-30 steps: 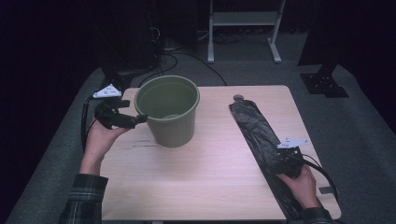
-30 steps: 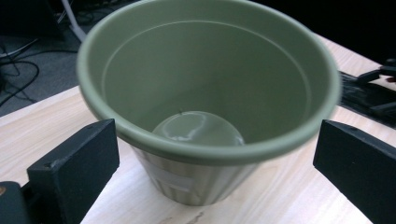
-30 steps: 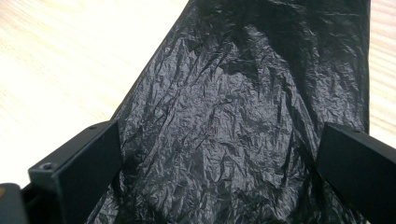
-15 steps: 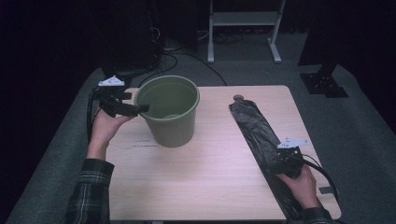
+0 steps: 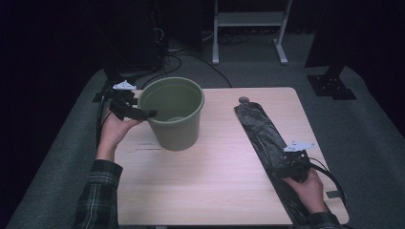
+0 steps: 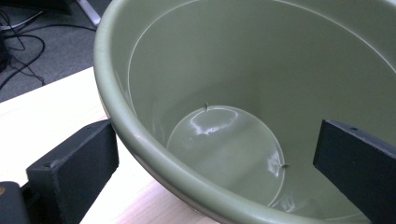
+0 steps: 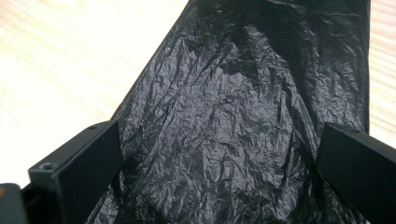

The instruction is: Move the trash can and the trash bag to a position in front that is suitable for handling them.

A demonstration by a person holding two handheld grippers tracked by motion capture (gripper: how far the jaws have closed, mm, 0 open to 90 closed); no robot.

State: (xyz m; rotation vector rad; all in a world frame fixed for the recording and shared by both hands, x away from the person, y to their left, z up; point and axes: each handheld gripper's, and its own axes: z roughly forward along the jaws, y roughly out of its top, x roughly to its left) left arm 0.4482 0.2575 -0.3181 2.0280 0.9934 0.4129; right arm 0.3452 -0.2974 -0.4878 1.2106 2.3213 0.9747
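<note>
High view: the round green plastic bucket [image 5: 174, 112] stands far left on the wooden table [image 5: 215, 181], the long flat black plastic bag [image 5: 267, 143] lying right, not yet lining it. Left gripper view: the left gripper [image 6: 215, 158] straddles the rim, jaws spread, one inside, one outside. Right gripper view: the right gripper [image 7: 219, 172] is spread over the bag, seemingly unclamped, so lining remains.

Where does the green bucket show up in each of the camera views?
High view: the green bucket stands upright, left of centre on the table, beside the left gripper.
Left gripper view: its rim and inside, one of the fingers outside the wall and one inside.
Right gripper view: not in it.
Shared landmark: the pale wooden table.
</note>
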